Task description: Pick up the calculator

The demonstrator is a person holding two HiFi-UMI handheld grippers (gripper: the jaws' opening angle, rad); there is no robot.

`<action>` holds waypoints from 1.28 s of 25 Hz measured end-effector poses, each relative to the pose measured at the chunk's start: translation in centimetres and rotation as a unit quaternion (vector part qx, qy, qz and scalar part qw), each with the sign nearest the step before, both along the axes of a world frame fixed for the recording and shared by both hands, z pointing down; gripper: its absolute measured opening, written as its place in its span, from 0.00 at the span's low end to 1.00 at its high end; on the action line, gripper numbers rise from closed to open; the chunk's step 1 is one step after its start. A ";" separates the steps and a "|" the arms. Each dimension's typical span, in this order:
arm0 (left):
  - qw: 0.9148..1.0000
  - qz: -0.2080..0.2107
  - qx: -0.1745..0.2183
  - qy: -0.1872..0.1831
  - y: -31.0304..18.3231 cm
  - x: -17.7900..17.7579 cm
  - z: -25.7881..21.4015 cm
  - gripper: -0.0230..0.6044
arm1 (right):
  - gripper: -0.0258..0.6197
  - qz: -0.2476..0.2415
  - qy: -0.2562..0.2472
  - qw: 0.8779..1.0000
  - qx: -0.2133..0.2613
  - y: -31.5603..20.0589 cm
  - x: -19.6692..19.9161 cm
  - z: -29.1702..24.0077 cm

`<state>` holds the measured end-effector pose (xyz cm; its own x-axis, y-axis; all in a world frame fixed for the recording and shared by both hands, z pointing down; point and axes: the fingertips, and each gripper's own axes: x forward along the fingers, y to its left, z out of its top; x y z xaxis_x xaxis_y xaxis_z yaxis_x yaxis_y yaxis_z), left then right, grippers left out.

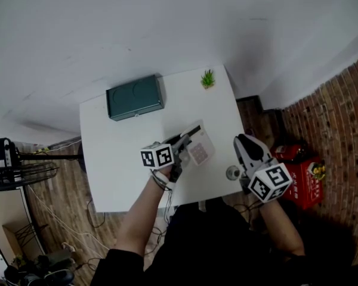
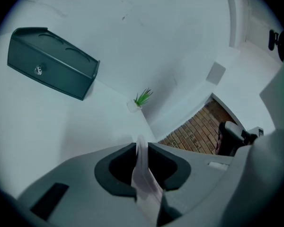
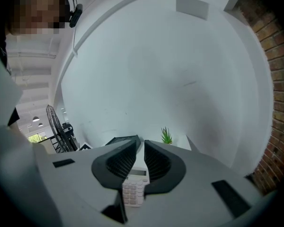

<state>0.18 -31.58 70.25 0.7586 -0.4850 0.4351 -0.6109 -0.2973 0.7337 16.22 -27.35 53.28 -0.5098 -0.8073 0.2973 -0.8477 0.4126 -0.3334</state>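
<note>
Your left gripper (image 2: 142, 146) clamps the calculator (image 1: 201, 151) edge-on; the head view shows its keys, mid-frame over the table (image 1: 125, 159). Your right gripper (image 3: 140, 143) shows a narrow gap; whether it touches the calculator is unclear.

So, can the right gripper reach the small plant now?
Probably yes: the right gripper holds nothing, and only bare table lies between it and the plant; the left gripper holds the calculator aside.

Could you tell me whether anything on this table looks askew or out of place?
Only the calculator: it is slanted to the edges of the table, one edge pinched by the fingers of the left gripper. Nothing looks spilled or damaged.
</note>
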 end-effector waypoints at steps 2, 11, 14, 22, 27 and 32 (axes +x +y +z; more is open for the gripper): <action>1.000 -0.005 0.001 -0.001 0.4 -0.5 -0.1 0.14 | 0.13 -0.001 0.001 1.000 0.001 0.4 -0.2 0.0; 0.999 -0.040 0.023 0.028 2.1 -2.5 -3.6 0.14 | 0.12 -0.009 0.006 1.000 0.003 1.7 -0.8 -0.9; 0.997 -0.059 0.038 0.040 2.5 -3.8 -5.2 0.14 | 0.12 -0.013 0.006 1.000 0.009 1.9 -1.3 -1.5; 0.984 -0.106 0.090 0.111 3.3 -6.6 -12.3 0.14 | 0.12 -0.026 0.007 0.999 0.021 1.9 -2.4 -2.4; 0.969 -0.129 0.121 0.172 3.8 -7.4 -17.1 0.14 | 0.11 -0.037 0.003 0.999 0.037 1.5 -3.5 -3.9; 0.960 -0.143 0.142 0.194 4.6 -9.2 -20.6 0.14 | 0.11 -0.054 0.024 0.997 0.043 1.4 -5.9 -5.1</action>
